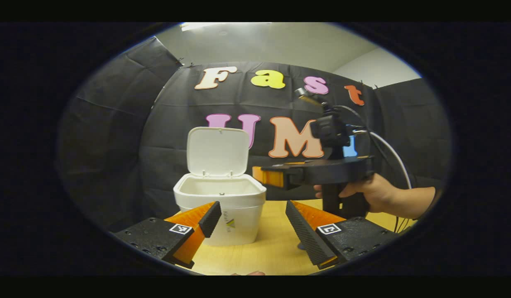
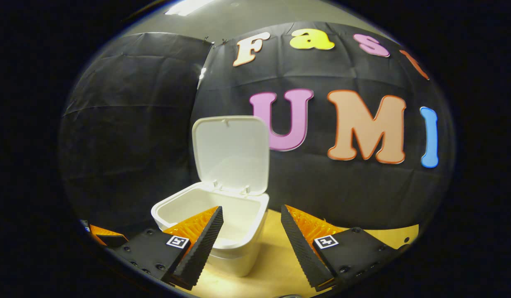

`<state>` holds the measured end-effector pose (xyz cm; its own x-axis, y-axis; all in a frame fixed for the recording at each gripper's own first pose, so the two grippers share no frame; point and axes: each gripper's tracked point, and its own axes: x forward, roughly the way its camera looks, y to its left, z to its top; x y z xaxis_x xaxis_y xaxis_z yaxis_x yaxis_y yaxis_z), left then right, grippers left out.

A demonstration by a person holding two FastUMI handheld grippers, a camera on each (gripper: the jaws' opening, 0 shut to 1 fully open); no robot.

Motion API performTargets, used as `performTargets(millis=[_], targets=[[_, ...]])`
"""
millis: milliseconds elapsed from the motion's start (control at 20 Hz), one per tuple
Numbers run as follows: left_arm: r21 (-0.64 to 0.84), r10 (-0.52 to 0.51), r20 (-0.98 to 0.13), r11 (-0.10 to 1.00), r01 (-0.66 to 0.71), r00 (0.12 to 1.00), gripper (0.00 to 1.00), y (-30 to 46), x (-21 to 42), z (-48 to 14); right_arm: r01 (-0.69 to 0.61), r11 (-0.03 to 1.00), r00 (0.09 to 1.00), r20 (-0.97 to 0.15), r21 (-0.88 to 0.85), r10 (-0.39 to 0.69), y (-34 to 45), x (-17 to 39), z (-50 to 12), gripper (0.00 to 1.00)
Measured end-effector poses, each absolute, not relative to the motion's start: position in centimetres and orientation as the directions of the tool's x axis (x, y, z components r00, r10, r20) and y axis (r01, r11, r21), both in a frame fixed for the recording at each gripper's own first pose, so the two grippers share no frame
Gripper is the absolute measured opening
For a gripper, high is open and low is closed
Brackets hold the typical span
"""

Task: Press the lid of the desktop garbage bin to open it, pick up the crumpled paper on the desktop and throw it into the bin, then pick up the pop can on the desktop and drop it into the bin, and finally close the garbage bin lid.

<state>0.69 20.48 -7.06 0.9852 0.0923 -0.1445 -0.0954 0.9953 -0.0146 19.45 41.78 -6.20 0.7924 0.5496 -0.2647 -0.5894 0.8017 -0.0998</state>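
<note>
The white garbage bin (image 1: pixel 243 225) stands on the wooden tabletop with its lid (image 1: pixel 218 151) swung upright. My left gripper (image 1: pixel 252 213) is open and empty, low over the table just in front of the bin. A hand (image 1: pixel 375 194) holds my right gripper (image 1: pixel 321 174) level to the right of the bin and above its rim, pointing left at it. In the right gripper view, the right gripper (image 2: pixel 252 221) is open with nothing between its fingers, over the bin's near right rim (image 2: pixel 164 215). The lid (image 2: pixel 230 153) stands up behind. The part of the bin's inside that I see is bare white.
The light wooden tabletop (image 1: pixel 276 252) runs forward and right of the bin, also seen as tabletop (image 2: pixel 280 265) under the right gripper. Black cloth wall closes in behind and to the left. A cable (image 1: pixel 394 157) loops from the right gripper.
</note>
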Motion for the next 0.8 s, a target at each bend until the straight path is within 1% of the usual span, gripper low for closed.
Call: performTargets(millis=[50, 100, 200, 250, 300, 450, 600, 700, 800], targets=[[-0.016, 0.080, -0.151, 0.996, -0.084, 0.985, 0.94, 19.7, 1.0, -7.7, -0.552, 0.825, 0.827, -0.210, -0.120, 0.522, 39.4, 19.5, -4.8, 1.00], [-0.020, 0.067, -0.163, 0.997, -0.071, 0.984, 0.94, 18.7, 1.3, -8.4, -0.509, 0.849, 0.859, -0.155, -0.143, 0.489, 36.6, 19.7, -3.3, 0.94], [-0.036, 0.035, -0.187, 0.998, -0.042, 0.982, 0.94, 16.3, 1.8, -10.1, -0.421, 0.890, 0.907, -0.071, -0.175, 0.415, 30.9, 19.6, -1.2, 0.94], [-0.044, 0.016, -0.195, 0.999, -0.025, 0.981, 0.93, 15.0, 2.1, -10.9, -0.379, 0.907, 0.925, -0.048, -0.183, 0.377, 28.1, 19.4, -0.6, 0.94], [-0.049, 0.000, -0.201, 0.999, -0.010, 0.980, 0.94, 13.7, 2.4, -11.9, -0.341, 0.923, 0.940, -0.038, -0.181, 0.340, 25.3, 19.1, -0.6, 0.94], [-0.042, -0.026, -0.243, 0.999, 0.017, 0.970, 0.94, 10.8, 2.9, -15.8, -0.246, 0.955, 0.969, -0.080, -0.165, 0.236, 17.8, 18.0, -2.3, 0.94], [-0.052, -0.030, -0.300, 0.999, 0.015, 0.954, 0.94, 8.4, 3.5, -20.2, -0.157, 0.974, 0.981, -0.141, -0.165, 0.135, 10.7, 16.8, -4.7, 0.95], [-0.046, -0.024, -0.333, 0.999, 0.009, 0.943, 0.94, 7.2, 3.9, -23.0, -0.117, 0.981, 0.978, -0.190, -0.157, 0.087, 7.0, 15.5, -6.4, 0.95], [-0.029, -0.005, -0.366, 1.000, -0.006, 0.931, 0.94, 6.6, 4.2, -25.6, -0.094, 0.988, 0.969, -0.238, -0.124, 0.062, 4.6, 14.2, -8.1, 0.95]])
